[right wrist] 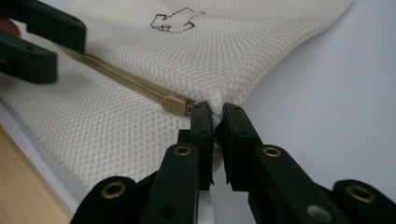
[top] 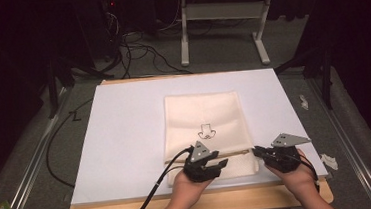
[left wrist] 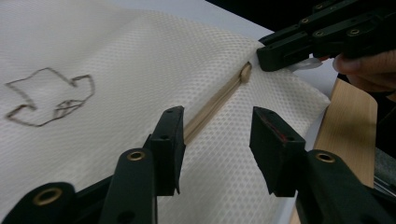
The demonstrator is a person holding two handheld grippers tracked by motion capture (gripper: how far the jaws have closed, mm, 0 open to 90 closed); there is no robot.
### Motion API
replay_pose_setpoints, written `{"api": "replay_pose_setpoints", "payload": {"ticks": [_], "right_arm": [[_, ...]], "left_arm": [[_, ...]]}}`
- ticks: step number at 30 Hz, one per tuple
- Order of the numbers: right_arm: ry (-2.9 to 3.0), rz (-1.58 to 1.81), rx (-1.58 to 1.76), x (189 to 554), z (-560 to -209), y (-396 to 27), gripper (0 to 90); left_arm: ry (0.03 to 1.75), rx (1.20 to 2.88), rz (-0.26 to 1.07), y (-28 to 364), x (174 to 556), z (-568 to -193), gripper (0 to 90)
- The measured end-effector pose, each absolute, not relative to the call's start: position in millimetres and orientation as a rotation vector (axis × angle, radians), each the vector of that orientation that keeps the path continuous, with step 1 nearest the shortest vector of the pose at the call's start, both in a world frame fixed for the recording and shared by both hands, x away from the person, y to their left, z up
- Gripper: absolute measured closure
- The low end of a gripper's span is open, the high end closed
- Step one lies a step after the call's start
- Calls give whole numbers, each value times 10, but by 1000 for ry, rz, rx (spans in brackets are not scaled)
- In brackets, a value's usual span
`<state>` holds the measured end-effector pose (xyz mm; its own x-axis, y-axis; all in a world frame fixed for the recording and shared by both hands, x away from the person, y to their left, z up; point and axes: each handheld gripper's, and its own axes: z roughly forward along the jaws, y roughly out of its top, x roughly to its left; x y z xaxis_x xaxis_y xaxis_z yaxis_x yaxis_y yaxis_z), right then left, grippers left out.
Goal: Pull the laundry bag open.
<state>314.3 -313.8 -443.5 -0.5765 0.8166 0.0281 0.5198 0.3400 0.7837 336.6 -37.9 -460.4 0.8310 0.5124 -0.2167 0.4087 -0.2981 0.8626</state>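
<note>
Mesh bag [top: 202, 118], cream, lies flat on the white sheet [top: 125, 129] that covers the bench, in the near-centre part, its bottom edge close to the sheet's near edge. Long axis runs from near edge to far edge; a small outline drawing [top: 206, 131] sits about mid-bag. Zipper [left wrist: 210, 109] crosses the bag near its near end, parallel to the bench's near edge, so at right angles to the long axis. Zipper pull [right wrist: 176, 105] sits at the bag's right edge, pointing toward the right edge of the bench. Right gripper [right wrist: 215, 122]: jaws nearly closed, pinching the mesh at the bag's right edge just beside the pull; in the right gripper view a fold of fabric shows between them, and the pull itself lies outside the jaws. Left gripper [left wrist: 217, 140]: jaws wide apart, nothing held, poised over the zipper line left of the pull, straddling the tape. Judged step: bracing the bag before working the zipper; whether the zipper is open or closed along its length cannot be told from these views. Next move, as judged, calls for the right gripper to hold the corner taut while the left moves along the tape to the pull, closes on that small tab squarely, and draws it along the zipper's line, toward the bench's left edge. Risk: mesh bunching if the corner slips.
</note>
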Motion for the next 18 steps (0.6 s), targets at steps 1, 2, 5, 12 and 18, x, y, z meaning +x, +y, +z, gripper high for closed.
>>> {"api": "replay_pose_setpoints", "payload": {"ticks": [1, 2, 5, 12, 18], "right_arm": [[2237, 1107, 1177, 3140, -4431, -3137, 850], [2237, 1107, 1177, 3140, -4431, -3137, 850], [2235, 1111, 1158, 3141, -4422, -3137, 850], [2228, 1131, 1150, 3127, -4398, -3131, 850], [2223, 1153, 1145, 3118, -4385, -3127, 850]], "left_arm": [[688, 1932, 118, -445, 3373, -4615, 570], [688, 1932, 118, -445, 3373, -4615, 574], [679, 1942, 120, -653, 3405, -4636, 582], [679, 1958, 118, -877, 3441, -4667, 640], [696, 1934, 133, -973, 3448, -4682, 715]]}}
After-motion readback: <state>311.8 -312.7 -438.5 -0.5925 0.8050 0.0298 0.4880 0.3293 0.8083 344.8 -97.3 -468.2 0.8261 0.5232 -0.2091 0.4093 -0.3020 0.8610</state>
